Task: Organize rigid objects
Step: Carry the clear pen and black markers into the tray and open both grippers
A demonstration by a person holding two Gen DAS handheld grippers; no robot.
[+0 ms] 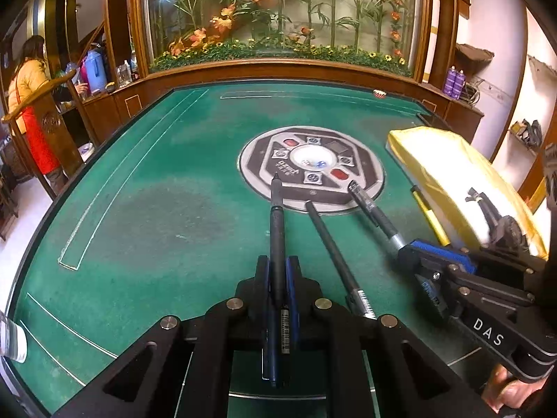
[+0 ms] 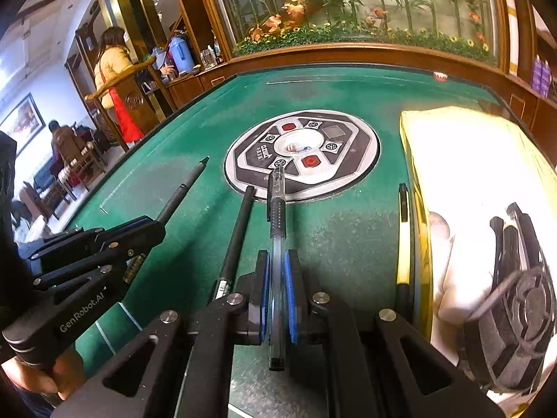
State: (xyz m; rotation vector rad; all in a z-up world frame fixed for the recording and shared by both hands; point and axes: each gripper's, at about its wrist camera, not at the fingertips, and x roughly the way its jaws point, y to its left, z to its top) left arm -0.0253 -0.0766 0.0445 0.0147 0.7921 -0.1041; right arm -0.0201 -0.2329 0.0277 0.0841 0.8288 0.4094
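Left gripper (image 1: 278, 271) low over the green worktop (image 1: 156, 209), clamped on a black pen (image 1: 277, 230) pointing straight ahead. Right gripper (image 2: 277, 278) alongside, level, clamped on a clear pen (image 2: 277, 216). Between them, a dark pen (image 2: 236, 233) lying loose.

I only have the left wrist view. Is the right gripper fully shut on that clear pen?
Observer: Yes. The right wrist view shows the right gripper with both blue pads against the clear pen, its tail sticking out behind them.
Operator: How does the yellow pen lie?
Observer: The yellow pen lies along the box wall, black tip pointing away, no gripper on it.
Operator: And my left gripper?
Observer: The left gripper holds its black pen angled left, apart from the loose pen.
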